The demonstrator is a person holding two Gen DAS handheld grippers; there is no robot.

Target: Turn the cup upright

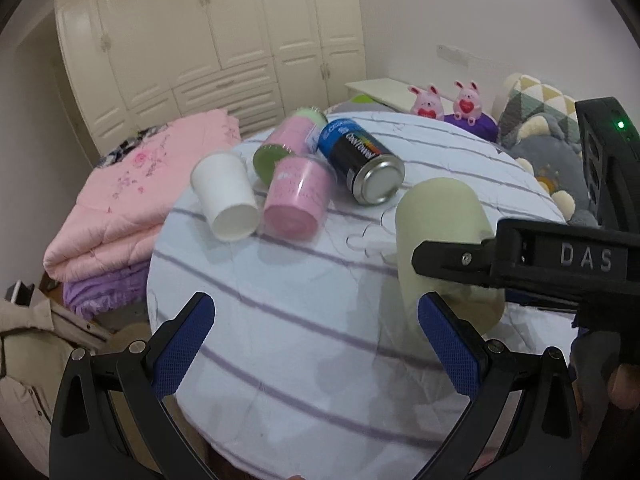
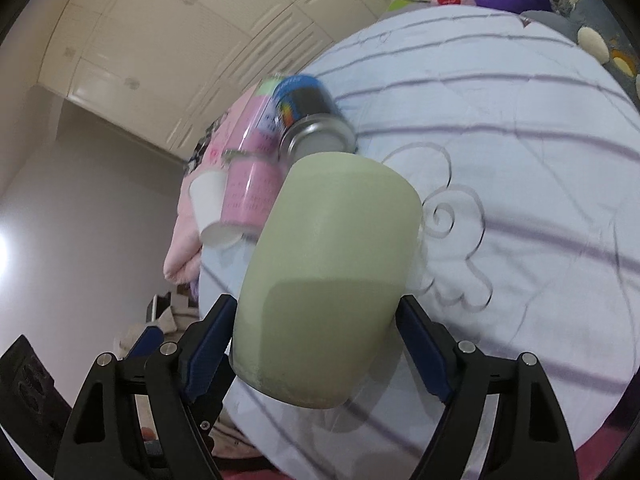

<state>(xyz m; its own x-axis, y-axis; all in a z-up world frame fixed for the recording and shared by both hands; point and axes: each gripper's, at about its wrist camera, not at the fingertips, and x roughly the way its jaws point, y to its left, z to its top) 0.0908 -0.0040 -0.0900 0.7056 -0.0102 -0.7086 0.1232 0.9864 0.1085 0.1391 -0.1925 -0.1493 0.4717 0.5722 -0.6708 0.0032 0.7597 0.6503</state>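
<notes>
A pale green cup is between the blue pads of my right gripper, which is shut on it near its rim end, closed base pointing away and up. In the left wrist view the same cup stands mouth-down on the striped bedspread, with the right gripper's black finger across it. My left gripper is open and empty, low over the bedspread, to the left of the cup.
A white paper cup, a pink jar, a green-lidded pink jar and a blue-black can lie on their sides beyond. Folded pink blankets lie left. Plush toys and pillows sit at the back right.
</notes>
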